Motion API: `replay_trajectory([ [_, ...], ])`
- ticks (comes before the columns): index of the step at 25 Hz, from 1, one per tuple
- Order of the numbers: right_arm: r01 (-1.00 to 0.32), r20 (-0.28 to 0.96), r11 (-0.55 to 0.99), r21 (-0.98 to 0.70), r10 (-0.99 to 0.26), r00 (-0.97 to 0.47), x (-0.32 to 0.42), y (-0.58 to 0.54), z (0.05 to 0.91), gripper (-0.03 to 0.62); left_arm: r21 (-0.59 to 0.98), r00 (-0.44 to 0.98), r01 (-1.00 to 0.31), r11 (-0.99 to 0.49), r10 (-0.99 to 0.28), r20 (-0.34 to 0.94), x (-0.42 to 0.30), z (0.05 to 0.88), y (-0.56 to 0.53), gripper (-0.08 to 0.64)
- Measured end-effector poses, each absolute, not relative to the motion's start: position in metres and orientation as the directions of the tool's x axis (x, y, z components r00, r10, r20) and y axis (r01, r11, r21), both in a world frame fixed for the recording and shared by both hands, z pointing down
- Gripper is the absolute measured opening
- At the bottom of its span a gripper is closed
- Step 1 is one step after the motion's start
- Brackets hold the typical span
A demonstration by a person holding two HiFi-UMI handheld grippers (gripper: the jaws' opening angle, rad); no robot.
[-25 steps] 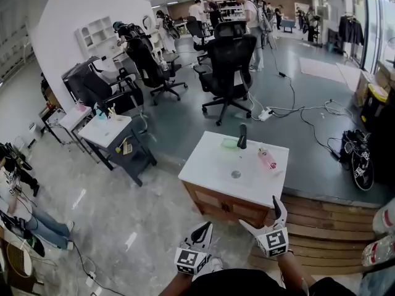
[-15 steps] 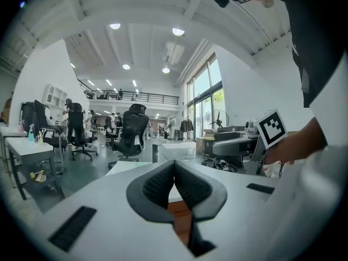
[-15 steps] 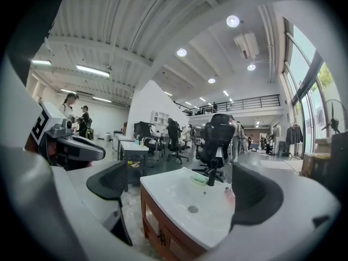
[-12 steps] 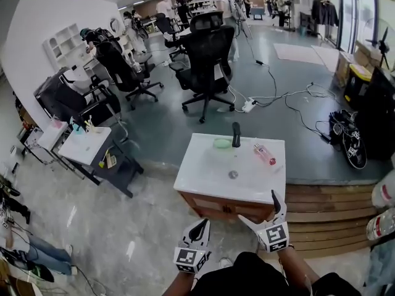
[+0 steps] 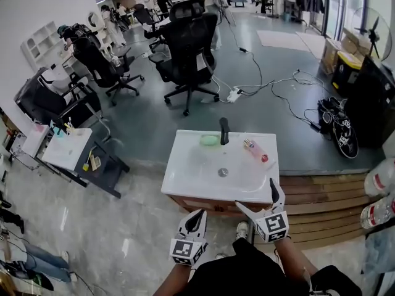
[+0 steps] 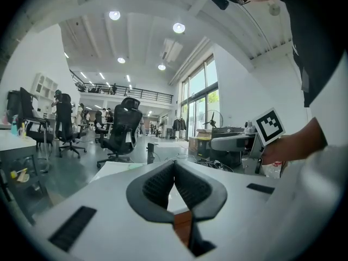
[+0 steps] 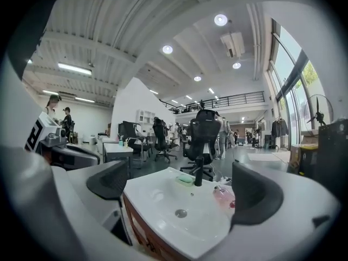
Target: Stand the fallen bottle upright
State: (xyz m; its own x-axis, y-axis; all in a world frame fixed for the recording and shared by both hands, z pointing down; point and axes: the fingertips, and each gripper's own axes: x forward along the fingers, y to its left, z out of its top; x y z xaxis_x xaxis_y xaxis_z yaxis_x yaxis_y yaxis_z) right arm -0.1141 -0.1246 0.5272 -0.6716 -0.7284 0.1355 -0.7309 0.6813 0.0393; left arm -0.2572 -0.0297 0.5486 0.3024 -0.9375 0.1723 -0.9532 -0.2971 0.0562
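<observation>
Closer than 1 s ago, the sink [image 5: 185,179] now lies just ahead of both grippers, and the view has swung to face it more squarely. The bottle [image 5: 254,150] has not shifted. It lies flat on the sink's top, just right of the faucet [image 5: 224,130], pink, with its red end toward the person. Its long axis runs from beside the faucet out to the right and nearer the front edge.

The right gripper [image 5: 256,197] hovers at the front edge, right of the faucet's line, jaws spread wide with nothing between them. In its own view the bottle [image 7: 223,193] sits just inside the right jaw. The left gripper [image 5: 196,217] hangs lower, left of the faucet's line, jaws pressed together on nothing.

By my judgement the right gripper is nearer and better placed. A forward reach across the bottle's body would meet it first.
</observation>
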Motion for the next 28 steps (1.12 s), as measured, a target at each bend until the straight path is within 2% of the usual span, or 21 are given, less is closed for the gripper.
replay_trajectory([
  [10,-0.712,0.221,0.701,0.028,-0.699,-0.680,-0.124,-0.250,0.550,0.598,0.034,0.257,-0.966,-0.256,-0.947,0.192,-0.282,0.544,-0.152,0.018],
  [28,-0.678,0.376,0.734,0.039,-0.639,-0.671,-0.101,-0.403,0.589,0.598,0.056,0.290,-0.957,-0.284,-0.934,0.211,-0.243,0.557,-0.311,0.018],
])
